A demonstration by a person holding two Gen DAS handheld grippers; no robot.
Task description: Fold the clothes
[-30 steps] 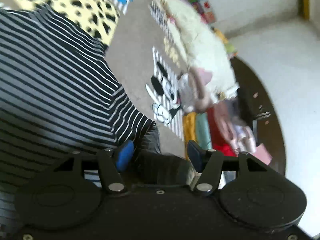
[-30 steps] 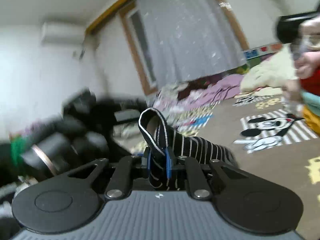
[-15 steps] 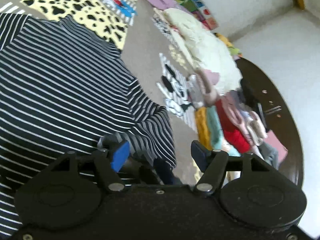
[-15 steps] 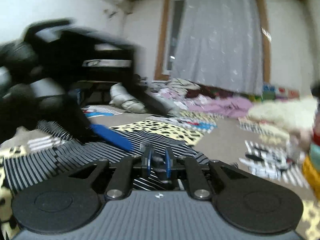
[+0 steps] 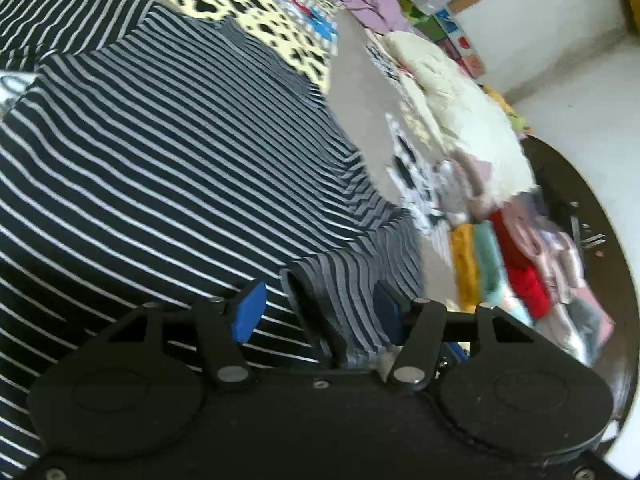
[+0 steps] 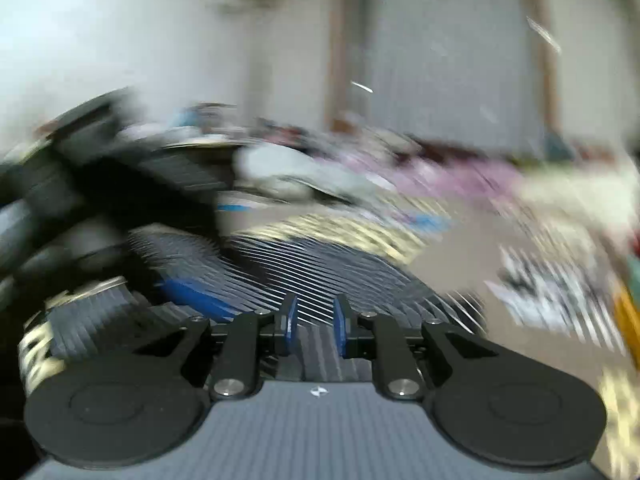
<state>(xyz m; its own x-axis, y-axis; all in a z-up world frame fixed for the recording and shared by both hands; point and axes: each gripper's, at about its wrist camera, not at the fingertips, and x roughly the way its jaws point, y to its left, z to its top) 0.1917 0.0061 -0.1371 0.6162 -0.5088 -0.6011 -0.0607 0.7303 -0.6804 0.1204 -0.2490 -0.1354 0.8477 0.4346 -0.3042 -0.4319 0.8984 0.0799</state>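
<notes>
Shirt point(image 5: 160, 168): black with white stripes, spread flat on the floor, filling the left of the left wrist view.
Shirt edge: its right border runs diagonally beside bare grey floor point(image 5: 360, 92).
Left gripper point(image 5: 318, 312): jaws wide, a striped sleeve fold lying between them.
Folded pile point(image 5: 516, 268): right, past the bare strip.
Right gripper point(image 6: 314, 324): jaws narrowly apart over striped cloth; blur hides any contact.
</notes>
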